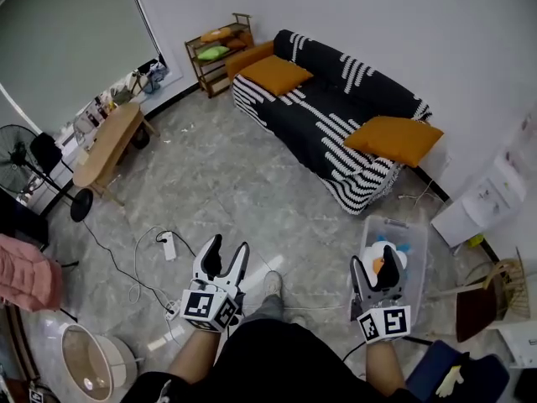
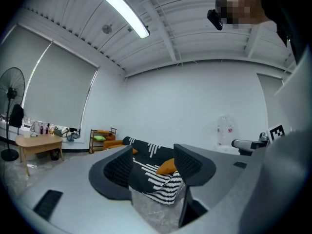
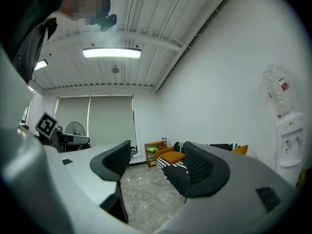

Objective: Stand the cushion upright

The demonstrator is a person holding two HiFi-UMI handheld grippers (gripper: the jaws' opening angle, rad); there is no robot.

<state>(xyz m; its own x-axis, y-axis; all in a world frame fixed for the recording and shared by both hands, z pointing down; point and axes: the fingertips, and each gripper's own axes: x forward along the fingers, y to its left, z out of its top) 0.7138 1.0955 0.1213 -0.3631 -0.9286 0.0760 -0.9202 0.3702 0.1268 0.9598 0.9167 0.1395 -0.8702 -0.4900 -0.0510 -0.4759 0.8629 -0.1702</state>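
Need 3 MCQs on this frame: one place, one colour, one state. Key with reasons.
1. The cushions on the sofa are: A green; B orange; C blue.
2. The clear bin sits: A on the sofa; B on the floor by the right gripper; C in the left gripper.
3. The grippers are: A both open and empty; B left shut on a cushion; C both shut.
Key: 1 B, both show orange in the head view. 2 B, it stands just ahead of that gripper. 3 A, each gripper view shows jaws apart with nothing between.
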